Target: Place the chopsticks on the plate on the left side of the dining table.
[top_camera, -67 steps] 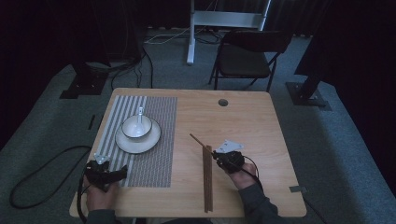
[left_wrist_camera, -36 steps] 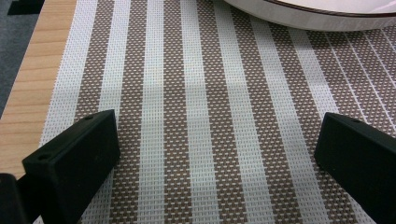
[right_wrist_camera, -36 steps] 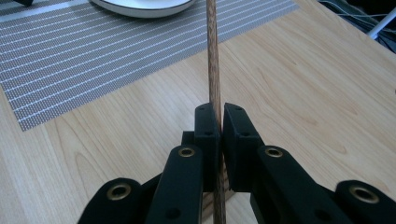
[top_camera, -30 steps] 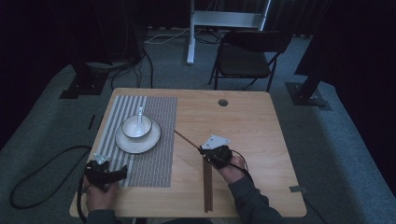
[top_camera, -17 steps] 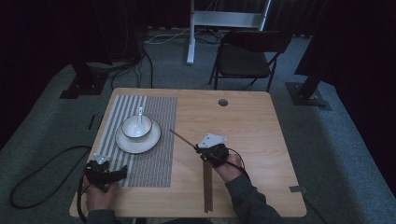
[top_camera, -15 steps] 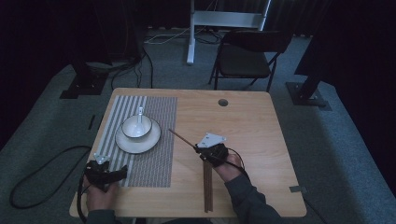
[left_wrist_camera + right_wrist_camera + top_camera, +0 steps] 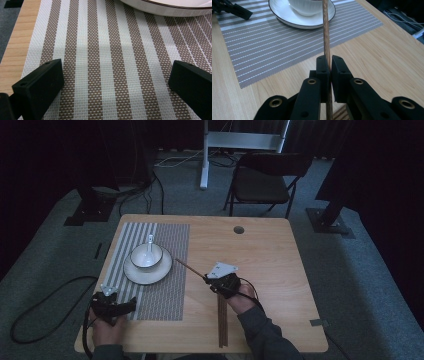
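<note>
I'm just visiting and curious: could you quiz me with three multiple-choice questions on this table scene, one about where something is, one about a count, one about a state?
1. Where does the white bowl sit?
A. on the plate
B. on the bare wood
C. on the chair

2. How many chopsticks lie flat on the table?
A. none
B. one
C. three

3. How are the right gripper jaws?
A. wide open
B. shut on a chopstick
C. shut on a spoon

Answers:
1 A, the bowl rests on the plate on the striped placemat.
2 B, one chopstick lies by the right hand.
3 B, the jaws pinch the wooden stick in the right gripper view.
</note>
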`<state>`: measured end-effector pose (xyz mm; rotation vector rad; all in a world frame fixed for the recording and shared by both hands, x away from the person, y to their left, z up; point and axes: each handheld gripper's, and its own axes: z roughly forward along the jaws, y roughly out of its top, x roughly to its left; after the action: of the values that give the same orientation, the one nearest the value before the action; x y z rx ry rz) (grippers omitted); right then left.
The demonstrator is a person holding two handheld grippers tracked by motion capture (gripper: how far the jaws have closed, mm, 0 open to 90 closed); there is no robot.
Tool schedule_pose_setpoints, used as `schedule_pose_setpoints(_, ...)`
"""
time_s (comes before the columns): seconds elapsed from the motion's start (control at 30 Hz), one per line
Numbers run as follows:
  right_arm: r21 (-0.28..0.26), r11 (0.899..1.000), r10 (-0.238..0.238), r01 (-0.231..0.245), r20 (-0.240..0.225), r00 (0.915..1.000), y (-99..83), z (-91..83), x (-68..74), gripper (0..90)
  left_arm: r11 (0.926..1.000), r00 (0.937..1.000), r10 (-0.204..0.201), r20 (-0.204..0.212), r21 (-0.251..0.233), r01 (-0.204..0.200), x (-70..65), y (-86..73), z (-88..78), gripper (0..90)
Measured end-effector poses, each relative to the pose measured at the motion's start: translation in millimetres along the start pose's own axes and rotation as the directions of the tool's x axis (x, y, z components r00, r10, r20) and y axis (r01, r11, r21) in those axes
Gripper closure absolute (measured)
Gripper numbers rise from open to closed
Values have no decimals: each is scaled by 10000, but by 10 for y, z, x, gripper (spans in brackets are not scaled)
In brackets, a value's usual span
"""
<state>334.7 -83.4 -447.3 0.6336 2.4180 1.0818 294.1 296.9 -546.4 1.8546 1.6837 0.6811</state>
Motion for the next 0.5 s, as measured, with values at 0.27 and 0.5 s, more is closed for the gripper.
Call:
schedule_pose_setpoints(0.27,-48,9998,-196,195,-119,9997,66,26,33,850,10000,10000,-5,-3,-17,5,0,-1,1,2)
schedule_pose_setpoints(0.5,-93,9991,-416,413,-247,9988,110,65,67,850,10000,10000,-20,-3,-31,20,-1,-1,2,2)
